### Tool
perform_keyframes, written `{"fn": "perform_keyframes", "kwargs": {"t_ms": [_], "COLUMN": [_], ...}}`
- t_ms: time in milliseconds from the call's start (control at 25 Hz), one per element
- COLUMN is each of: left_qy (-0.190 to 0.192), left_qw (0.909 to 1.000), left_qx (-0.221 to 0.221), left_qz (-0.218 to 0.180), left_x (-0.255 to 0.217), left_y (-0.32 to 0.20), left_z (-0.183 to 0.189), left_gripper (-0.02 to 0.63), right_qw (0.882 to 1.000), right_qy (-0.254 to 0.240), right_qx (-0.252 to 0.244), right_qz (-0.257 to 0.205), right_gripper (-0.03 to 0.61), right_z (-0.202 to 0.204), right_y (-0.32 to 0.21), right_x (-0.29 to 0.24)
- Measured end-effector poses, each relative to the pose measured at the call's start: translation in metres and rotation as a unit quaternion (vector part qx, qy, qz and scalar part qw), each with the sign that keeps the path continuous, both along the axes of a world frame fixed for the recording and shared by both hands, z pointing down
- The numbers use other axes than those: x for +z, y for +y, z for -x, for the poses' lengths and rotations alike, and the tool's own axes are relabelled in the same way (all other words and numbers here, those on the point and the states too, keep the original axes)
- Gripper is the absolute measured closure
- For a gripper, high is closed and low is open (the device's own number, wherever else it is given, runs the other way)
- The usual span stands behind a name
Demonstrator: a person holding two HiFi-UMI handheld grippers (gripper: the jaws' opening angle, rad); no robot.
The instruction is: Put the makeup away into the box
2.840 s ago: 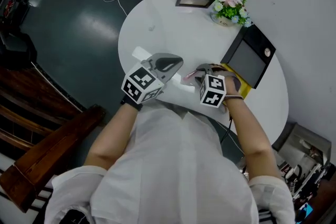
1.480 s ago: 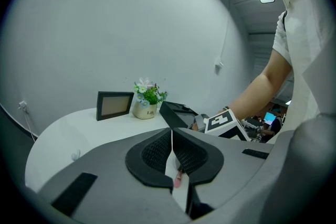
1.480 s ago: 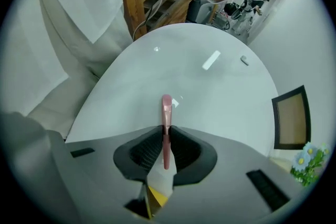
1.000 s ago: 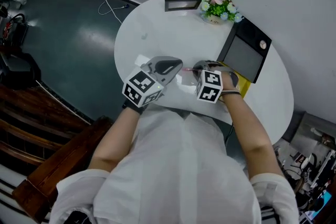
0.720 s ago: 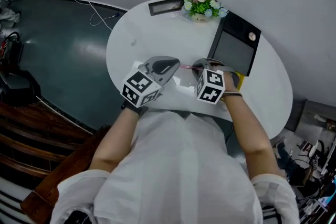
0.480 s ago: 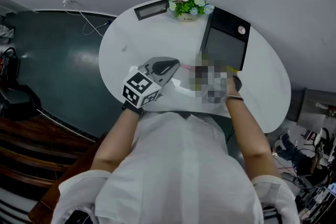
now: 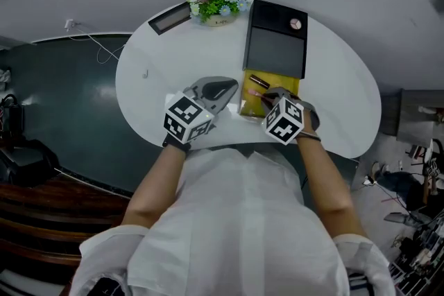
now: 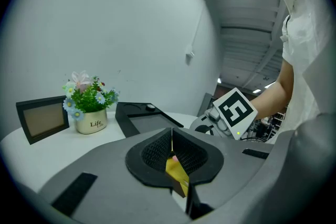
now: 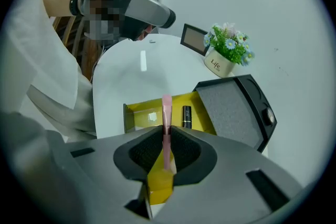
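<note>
Box (image 7: 286, 84): yellow inside; black lid (image 7: 276, 52) with grey lining hinged open at the far side; stands on the white table before you. Dark lipstick tube (image 9: 186, 116): lies flat inside. Slim pink stick (image 9: 166, 110): clamped in your right gripper (image 9: 166, 147), over the box.

Smooth, glossy white across the surface (image 7: 173, 52). Matt yellow card inside the box (image 9: 134, 115), grey foam lining under its black lid (image 9: 231, 107). Glossy black on the lipstick tube (image 9: 186, 116), smooth pink plastic on the stick (image 9: 166, 107). Matt grey plastic on the right gripper (image 9: 166, 136), ribbed black pads (image 9: 189, 153).
</note>
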State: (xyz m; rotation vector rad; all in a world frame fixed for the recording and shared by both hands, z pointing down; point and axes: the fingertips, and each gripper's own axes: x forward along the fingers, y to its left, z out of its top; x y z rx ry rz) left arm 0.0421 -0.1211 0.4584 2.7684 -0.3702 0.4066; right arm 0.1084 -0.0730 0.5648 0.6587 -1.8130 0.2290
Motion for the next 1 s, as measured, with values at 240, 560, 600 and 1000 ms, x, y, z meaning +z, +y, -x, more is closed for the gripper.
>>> {"fn": "perform_keyframes", "kwargs": {"t_ms": [240,560,600,1000], "left_qy": [-0.009,-0.02,-0.021,-0.021], "left_qw": [0.9998,0.9996,0.9996,0.9996], "left_qx": [0.016,0.019,0.018,0.014], "left_qz": [0.005,0.008,0.008,0.01], "left_x": [0.007,0.011,0.012,0.012], "left_y": [0.008,0.015,0.014,0.016], "left_z": [-0.012,-0.013,-0.013,-0.009], "left_gripper": [0.594,0.594,0.594,0.594], "right_qw": [0.999,0.998,0.998,0.997], "right_qy": [0.012,0.036,0.04,0.056], "right_qx": [0.032,0.03,0.028,0.027], "right_qz": [0.024,0.038,0.04,0.051], "right_gripper": [0.532,0.532,0.532,0.532], "right_z": [-0.014,-0.018,-0.019,-0.014], "right_y": [0.013,0.021,0.022,0.019], "right_x": [0.023,0.045,0.047,0.057]}}
